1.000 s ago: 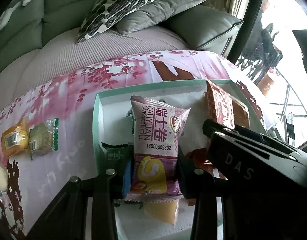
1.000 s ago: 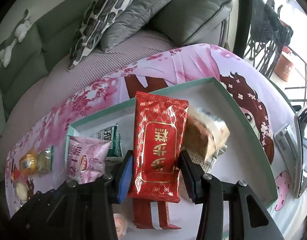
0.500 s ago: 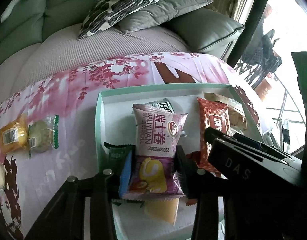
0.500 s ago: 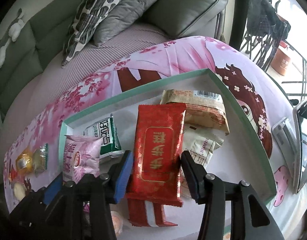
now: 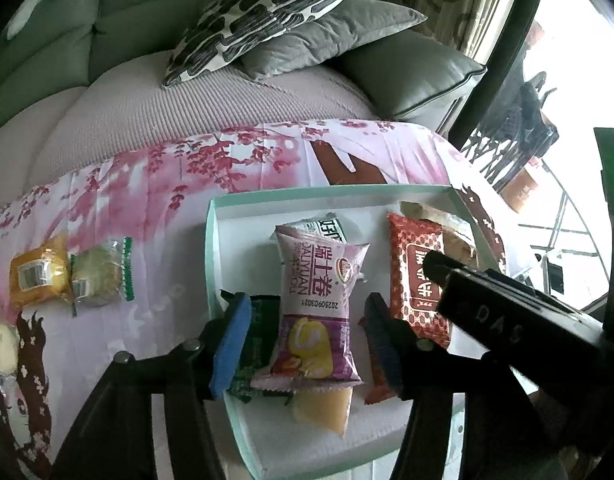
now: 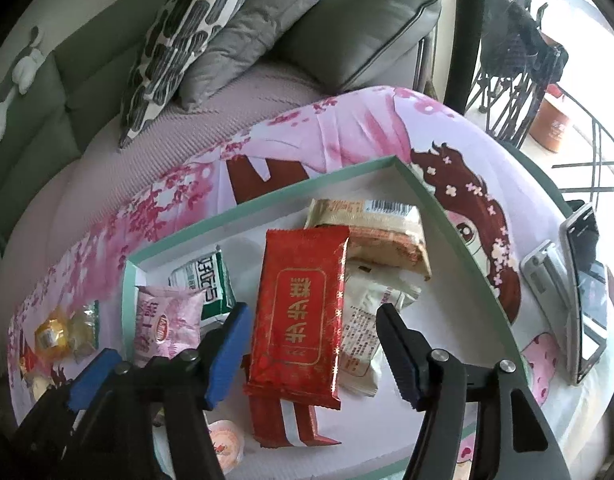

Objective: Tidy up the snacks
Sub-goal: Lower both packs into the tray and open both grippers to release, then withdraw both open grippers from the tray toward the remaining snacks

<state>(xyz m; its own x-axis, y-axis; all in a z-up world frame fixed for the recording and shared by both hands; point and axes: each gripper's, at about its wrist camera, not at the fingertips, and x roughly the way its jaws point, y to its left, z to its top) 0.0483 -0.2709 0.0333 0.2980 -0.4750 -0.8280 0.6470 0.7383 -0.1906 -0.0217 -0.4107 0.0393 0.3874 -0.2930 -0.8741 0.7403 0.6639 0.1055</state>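
Snacks [image 6: 298, 312] in tray [image 6: 447, 216], phone [image 6: 585, 296] just beside

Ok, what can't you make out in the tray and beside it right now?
- Green packet, left wrist view: mostly hidden by the left finger and the pink Swiss roll pack.
- White packet, right wrist view: half under the red packet; print too small.
- Pale snack, left wrist view: blurred, cut off at the edge.
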